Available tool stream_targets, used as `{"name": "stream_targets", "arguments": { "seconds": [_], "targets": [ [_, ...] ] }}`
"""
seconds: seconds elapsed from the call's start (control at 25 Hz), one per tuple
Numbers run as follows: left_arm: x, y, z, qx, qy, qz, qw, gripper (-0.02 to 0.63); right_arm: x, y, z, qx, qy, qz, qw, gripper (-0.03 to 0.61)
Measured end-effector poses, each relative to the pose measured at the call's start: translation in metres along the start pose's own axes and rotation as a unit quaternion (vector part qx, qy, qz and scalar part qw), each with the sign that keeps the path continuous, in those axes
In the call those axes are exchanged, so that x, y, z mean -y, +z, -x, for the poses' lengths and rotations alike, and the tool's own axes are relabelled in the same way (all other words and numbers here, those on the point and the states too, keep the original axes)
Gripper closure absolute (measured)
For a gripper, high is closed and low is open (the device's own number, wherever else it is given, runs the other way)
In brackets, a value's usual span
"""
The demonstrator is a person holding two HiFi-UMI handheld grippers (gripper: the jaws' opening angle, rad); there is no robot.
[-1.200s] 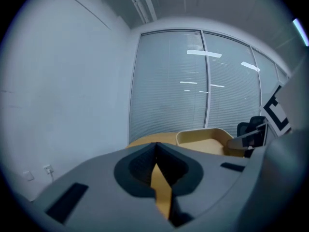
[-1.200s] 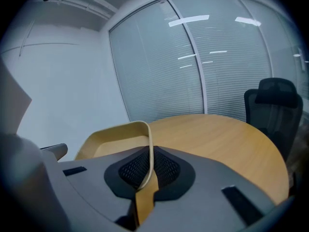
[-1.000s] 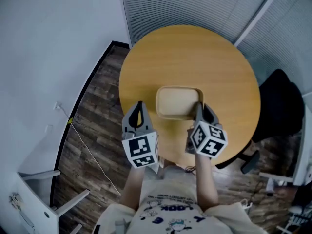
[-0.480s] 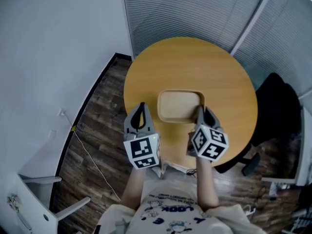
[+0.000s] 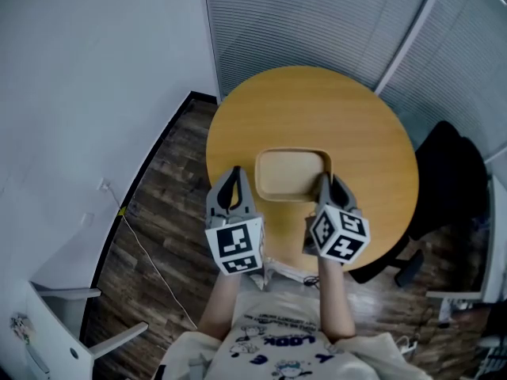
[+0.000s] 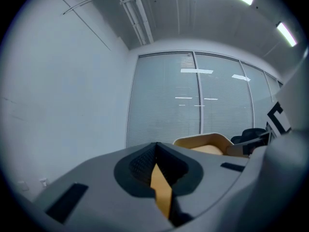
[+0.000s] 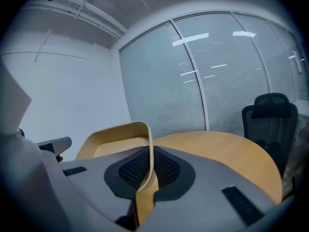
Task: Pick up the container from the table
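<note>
Round wooden table (image 5: 317, 109) — my right gripper (image 5: 323, 180) pinches the tan container (image 5: 290, 172) by its rim; my left gripper (image 5: 232, 176) sits beside it — jaws closed, empty.

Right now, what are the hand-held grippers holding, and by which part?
The right hand-held gripper is shut on the tan container, pinching its wall at the near right corner. The left hand-held gripper holds nothing.

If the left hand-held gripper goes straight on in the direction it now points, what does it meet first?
Probably nothing near. The left hand-held gripper points past the left side of the container, over the table edge, so the window blinds would come first; depth is unclear.
</note>
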State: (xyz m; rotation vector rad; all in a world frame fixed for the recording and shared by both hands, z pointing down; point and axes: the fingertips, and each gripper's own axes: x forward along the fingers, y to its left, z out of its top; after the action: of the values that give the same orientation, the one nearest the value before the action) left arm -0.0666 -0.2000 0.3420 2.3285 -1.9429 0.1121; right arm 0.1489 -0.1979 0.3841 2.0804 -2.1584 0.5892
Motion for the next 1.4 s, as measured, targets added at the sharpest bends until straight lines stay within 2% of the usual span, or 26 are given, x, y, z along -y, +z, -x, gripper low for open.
{"name": "stream_targets", "arguments": {
  "seconds": [1.4],
  "targets": [
    [-0.0061, 0.0028, -0.0026, 0.003, -0.006, 0.000, 1.0000, 0.612, -0.0050, 0.0053, 0.0020, 0.005, -0.007, 0.003, 1.000, 0.563]
  ]
}}
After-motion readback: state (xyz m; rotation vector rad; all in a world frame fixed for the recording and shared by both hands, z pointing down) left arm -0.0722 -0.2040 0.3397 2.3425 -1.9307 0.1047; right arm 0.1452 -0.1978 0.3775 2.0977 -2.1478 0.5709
